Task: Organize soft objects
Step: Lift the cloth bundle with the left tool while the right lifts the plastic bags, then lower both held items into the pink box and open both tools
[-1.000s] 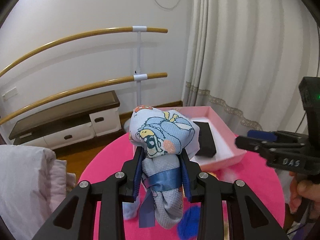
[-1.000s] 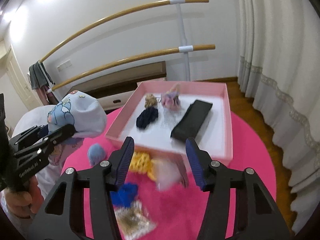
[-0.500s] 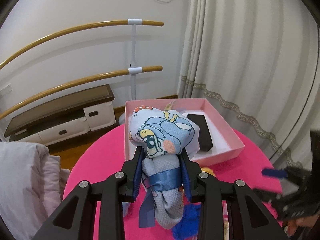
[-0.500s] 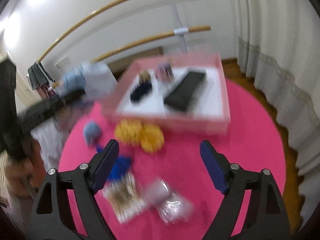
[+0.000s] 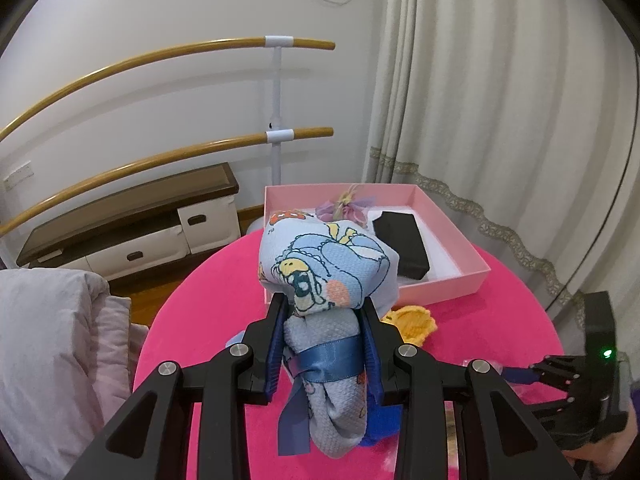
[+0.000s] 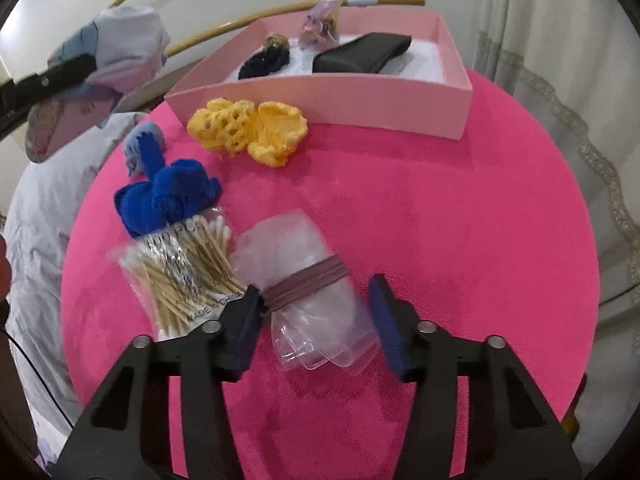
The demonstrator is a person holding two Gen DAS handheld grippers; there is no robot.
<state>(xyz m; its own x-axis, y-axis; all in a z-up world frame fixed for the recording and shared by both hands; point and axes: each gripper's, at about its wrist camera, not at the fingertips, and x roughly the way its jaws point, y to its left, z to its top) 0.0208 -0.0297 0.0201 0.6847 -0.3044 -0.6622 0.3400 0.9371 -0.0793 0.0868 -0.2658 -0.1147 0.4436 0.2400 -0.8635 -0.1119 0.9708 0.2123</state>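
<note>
Box point(image 6: 328, 100) behind crochet pieces point(image 6: 248, 130); swab packet point(image 6: 184, 272) left of bag bundle point(image 6: 308, 292).

pink box point(image 5: 452, 276) partly behind cloth bundle point(image 5: 324, 264)

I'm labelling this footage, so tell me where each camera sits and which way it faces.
Left wrist: rides the left gripper, looking across the round pink table at the pink cardboard box; its fingers clamp a ribbon-tied printed cloth bundle.
Right wrist: rides the right gripper, angled down at a banded clear plastic bag roll, jaws closing around it.
Shared: table, box, yellow crochet piece.
</note>
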